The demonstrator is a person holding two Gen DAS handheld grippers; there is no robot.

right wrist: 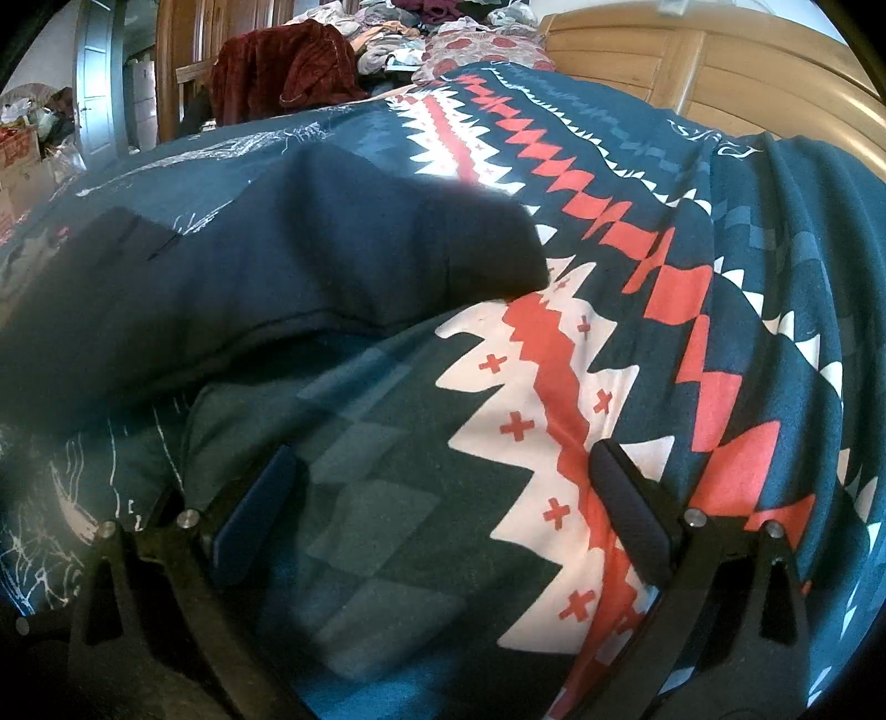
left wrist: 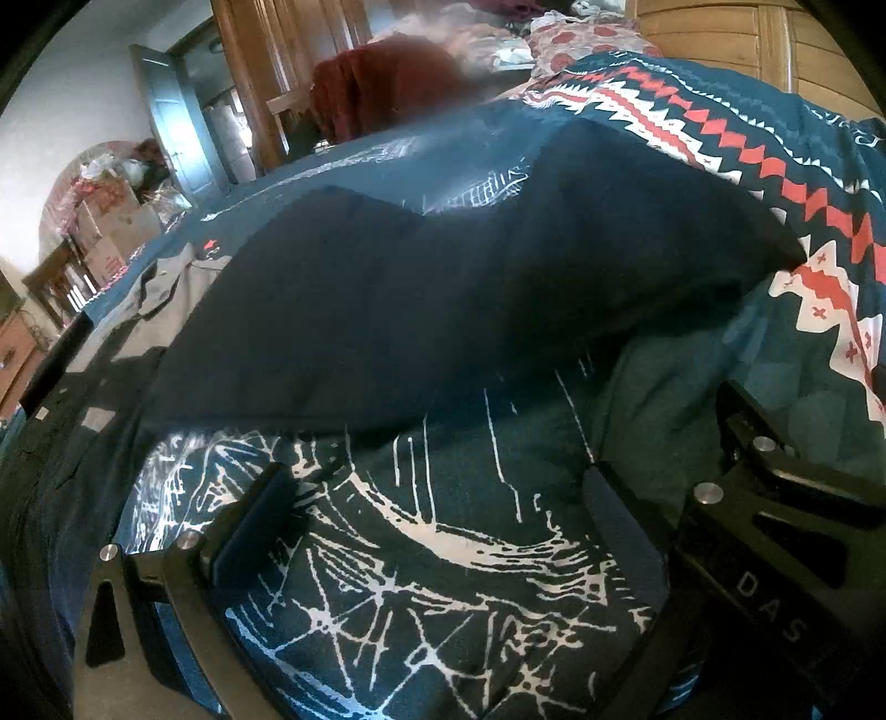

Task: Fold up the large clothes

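Observation:
A dark navy garment (left wrist: 443,299) lies spread across a teal patterned bedspread (left wrist: 454,581), its near hem a little ahead of my left gripper (left wrist: 437,498). That gripper is open, low over the bedspread, with nothing between its fingers. In the right wrist view the same navy garment (right wrist: 266,277) lies ahead and to the left, ending in a rounded corner near the red and white zigzag band. My right gripper (right wrist: 443,476) is open too, hovering over the bedspread (right wrist: 747,277) short of the garment's hem. The right gripper's black body (left wrist: 786,531) shows at the right of the left wrist view.
A grey garment (left wrist: 144,299) lies at the bed's left edge. A dark red blanket (right wrist: 282,72) and a pile of clothes (right wrist: 443,33) sit at the far end. A wooden headboard (right wrist: 720,72) stands at the right, a door (left wrist: 171,122) and boxes (left wrist: 105,227) at the left.

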